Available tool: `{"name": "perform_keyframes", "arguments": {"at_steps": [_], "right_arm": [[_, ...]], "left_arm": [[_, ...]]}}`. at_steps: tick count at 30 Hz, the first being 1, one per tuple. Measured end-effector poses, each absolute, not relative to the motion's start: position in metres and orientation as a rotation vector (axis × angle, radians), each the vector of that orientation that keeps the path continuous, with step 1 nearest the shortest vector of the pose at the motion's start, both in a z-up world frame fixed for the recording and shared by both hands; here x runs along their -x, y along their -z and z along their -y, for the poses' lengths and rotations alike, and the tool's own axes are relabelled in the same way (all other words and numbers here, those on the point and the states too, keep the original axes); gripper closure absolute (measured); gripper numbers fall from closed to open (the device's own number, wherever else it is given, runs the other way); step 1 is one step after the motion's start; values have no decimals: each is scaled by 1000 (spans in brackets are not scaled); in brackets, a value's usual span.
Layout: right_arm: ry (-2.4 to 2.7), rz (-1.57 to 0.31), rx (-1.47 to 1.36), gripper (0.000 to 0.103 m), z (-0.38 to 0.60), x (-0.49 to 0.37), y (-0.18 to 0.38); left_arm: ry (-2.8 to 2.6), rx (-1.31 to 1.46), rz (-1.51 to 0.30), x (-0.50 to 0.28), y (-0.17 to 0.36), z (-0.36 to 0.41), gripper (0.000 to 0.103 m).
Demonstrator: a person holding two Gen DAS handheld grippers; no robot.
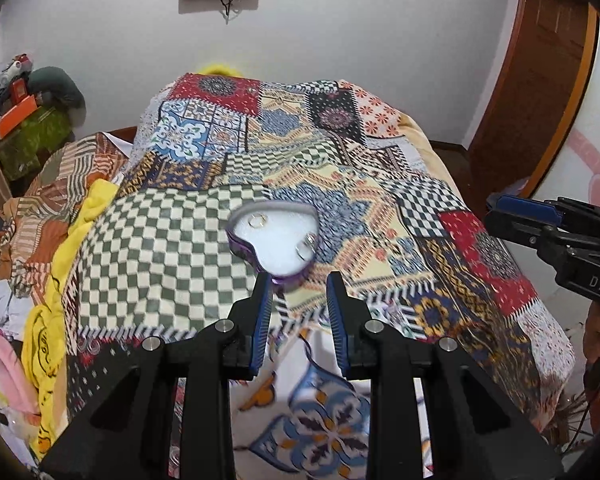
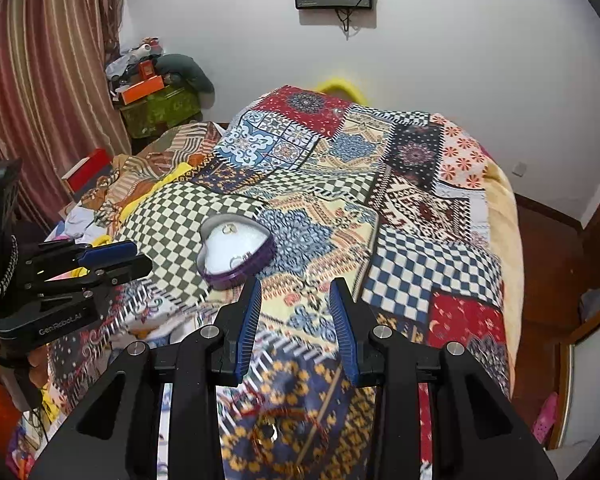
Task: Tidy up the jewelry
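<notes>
A purple heart-shaped jewelry box with a white lining lies open on the patchwork bedspread; it also shows in the right wrist view. Inside are a gold ring near the far lobe and a silver ring near the right rim; both show in the right wrist view, the gold ring and the silver ring. My left gripper is open and empty, just short of the box's near tip. My right gripper is open and empty, to the right of the box. A thin red necklace with a pendant lies on the bedspread beneath my right gripper.
The patchwork bedspread covers the bed. Crumpled clothes and a yellow cloth pile up at the left. A cluttered green stand is at the back left by striped curtains. A wooden door is on the right.
</notes>
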State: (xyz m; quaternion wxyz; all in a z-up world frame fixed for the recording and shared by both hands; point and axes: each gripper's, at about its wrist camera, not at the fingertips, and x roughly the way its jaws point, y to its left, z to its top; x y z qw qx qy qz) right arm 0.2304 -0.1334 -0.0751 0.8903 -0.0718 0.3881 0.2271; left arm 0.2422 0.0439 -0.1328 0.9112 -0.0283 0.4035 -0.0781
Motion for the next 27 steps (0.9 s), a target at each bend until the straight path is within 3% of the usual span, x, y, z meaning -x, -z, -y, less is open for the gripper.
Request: {"name": "perform_keyframes", "arguments": {"at_steps": [16, 27], "right_arm": [[-411, -856, 193, 71, 165, -175, 116], [-358, -949, 72, 71, 182, -164, 150]], "left_arm": [[226, 17, -881, -196, 159, -8, 76], [213, -37, -857, -174, 170, 12, 76]]}}
